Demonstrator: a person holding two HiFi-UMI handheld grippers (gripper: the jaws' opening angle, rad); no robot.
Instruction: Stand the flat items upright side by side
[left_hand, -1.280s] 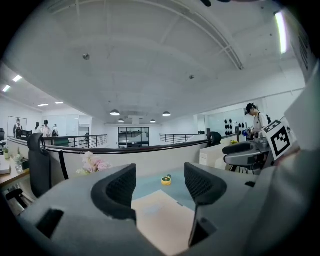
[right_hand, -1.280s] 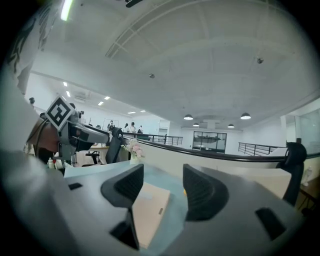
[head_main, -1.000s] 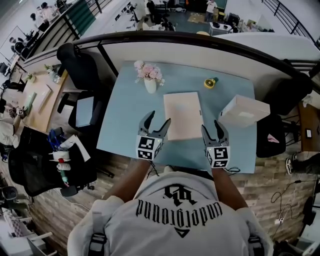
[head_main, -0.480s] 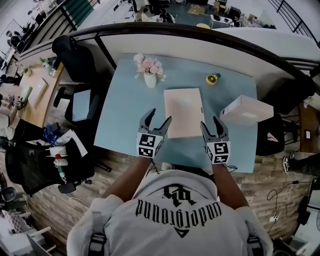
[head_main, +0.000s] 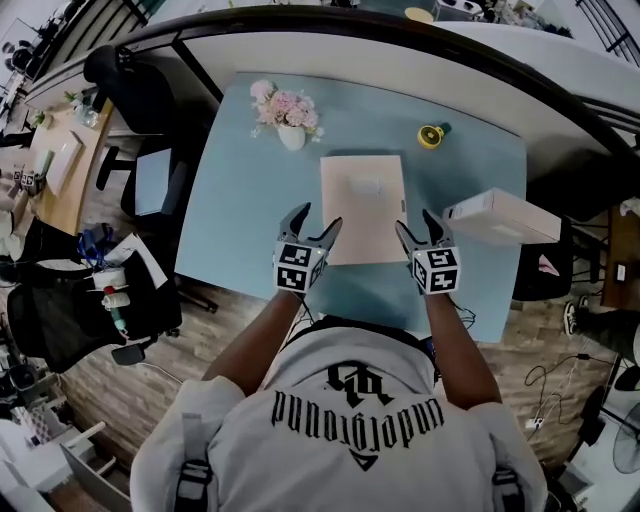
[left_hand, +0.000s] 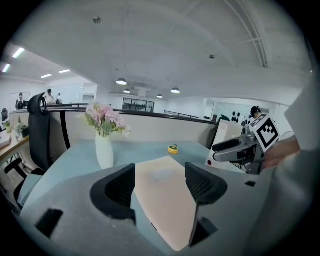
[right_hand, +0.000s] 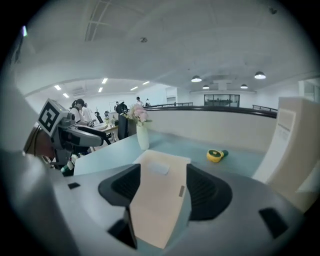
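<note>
The beige flat box (head_main: 362, 205) lies face-down-flat in the middle of the blue table (head_main: 240, 220), its long side running away from the person. The left gripper (head_main: 314, 225) sits just off its near left corner and the right gripper (head_main: 417, 225) just off its near right corner. That paired placement looks deliberate: a wide, thin box lying flat gives no edge that one tool could pinch and tip alone, so the two probably mean to take the near edge from both sides and swing it up.

Neither tool has anything in it yet. The left gripper's jaws stand spread apart, with the box showing beyond the gap but not pressed by either pad. The right gripper's jaws have just been opening wider and are likewise released, with nothing caught between them – the box lies ahead of them.

At the right end of the table a white box (head_main: 502, 218) seems to stand on its edge already, well apart from the beige one; that would be the neighbour to stand the beige box beside.

Counted: two flat boxes, two grippers, one vase of pink flowers (head_main: 289, 125) at the far left, and one yellow tape measure (head_main: 432, 135) at the far side
</note>
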